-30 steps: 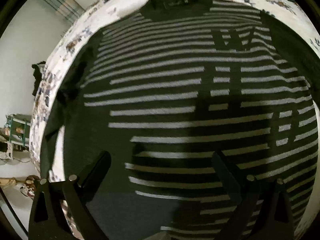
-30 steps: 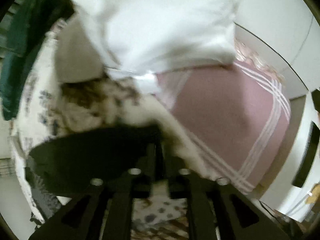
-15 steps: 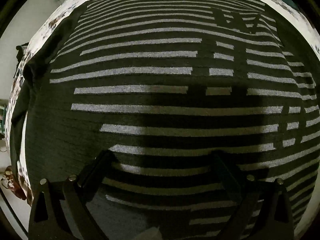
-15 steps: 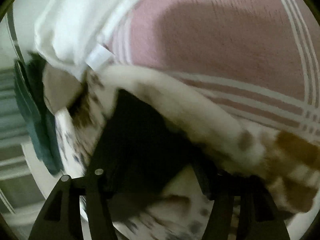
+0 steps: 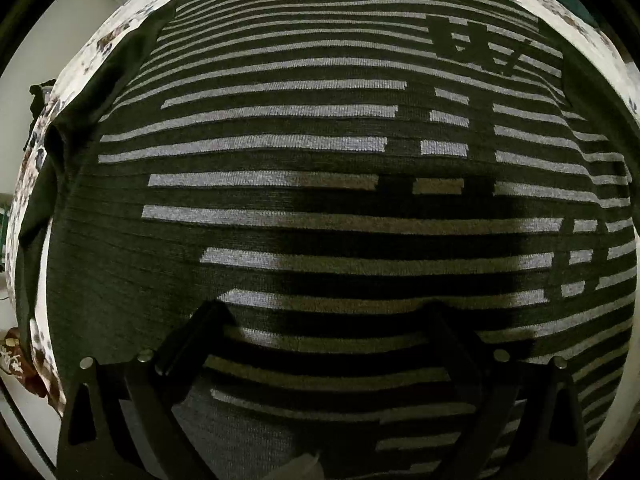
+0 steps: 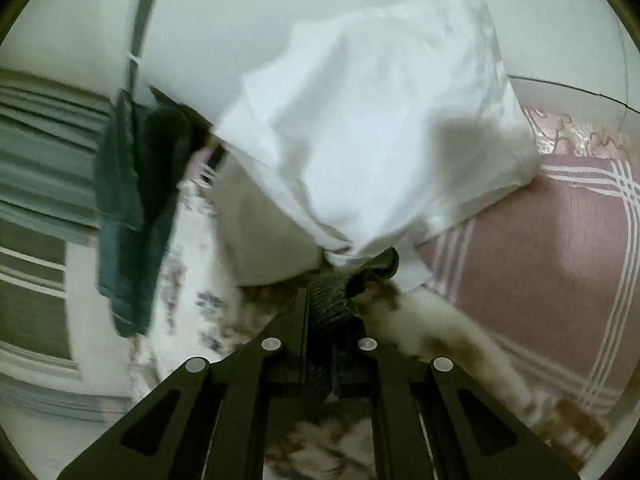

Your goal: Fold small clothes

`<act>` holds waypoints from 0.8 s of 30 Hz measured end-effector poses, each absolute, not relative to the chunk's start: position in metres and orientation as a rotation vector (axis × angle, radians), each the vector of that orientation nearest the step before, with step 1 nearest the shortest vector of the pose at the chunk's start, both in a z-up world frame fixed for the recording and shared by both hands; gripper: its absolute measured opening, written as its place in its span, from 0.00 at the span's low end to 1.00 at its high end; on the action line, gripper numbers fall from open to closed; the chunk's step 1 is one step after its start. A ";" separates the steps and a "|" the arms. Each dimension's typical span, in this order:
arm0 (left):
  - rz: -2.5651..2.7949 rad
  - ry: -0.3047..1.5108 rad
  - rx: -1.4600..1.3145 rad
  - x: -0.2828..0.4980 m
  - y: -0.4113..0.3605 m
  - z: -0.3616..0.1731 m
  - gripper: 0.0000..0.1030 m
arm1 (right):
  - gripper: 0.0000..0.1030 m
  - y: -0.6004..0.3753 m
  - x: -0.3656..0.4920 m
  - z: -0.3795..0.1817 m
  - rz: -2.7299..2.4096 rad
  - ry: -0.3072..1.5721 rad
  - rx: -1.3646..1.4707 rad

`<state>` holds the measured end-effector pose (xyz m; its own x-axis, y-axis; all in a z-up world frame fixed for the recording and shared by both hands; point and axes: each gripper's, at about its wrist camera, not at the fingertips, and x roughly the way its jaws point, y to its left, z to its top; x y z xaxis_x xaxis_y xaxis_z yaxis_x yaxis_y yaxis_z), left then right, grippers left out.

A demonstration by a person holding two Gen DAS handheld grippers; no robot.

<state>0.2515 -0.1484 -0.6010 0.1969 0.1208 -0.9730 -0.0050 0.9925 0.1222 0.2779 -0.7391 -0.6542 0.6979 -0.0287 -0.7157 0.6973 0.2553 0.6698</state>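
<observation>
The left gripper [image 5: 324, 320] hovers spread wide over the striped sweater [image 5: 320, 152], which lies flat on the floral bedspread [image 5: 120, 28] toward twelve o'clock, while the right gripper [image 6: 332, 304] is clenched on a bunched dark knit edge [image 6: 334, 300], white pillow [image 6: 380, 128] beyond at twelve o'clock.

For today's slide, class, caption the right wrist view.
Right tool shut on dark knit fabric below a white pillow on the pink blanket.

The right claw [image 6: 330, 304], spread half a second ago, has closed on a fold of dark knit [image 6: 332, 300], apparently the striped sweater [image 5: 320, 200], near the white pillow [image 6: 380, 140].
</observation>
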 end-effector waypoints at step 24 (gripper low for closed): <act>0.076 1.373 0.071 0.270 -0.143 -0.598 1.00 | 0.10 -0.724 0.315 -0.697 -0.597 0.801 1.220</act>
<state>0.2702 -0.1431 -0.5976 0.1948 0.0954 -0.9762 -0.0125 0.9954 0.0948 0.3147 -0.7239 -0.6973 0.5959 0.0171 -0.8029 0.7742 0.2534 0.5800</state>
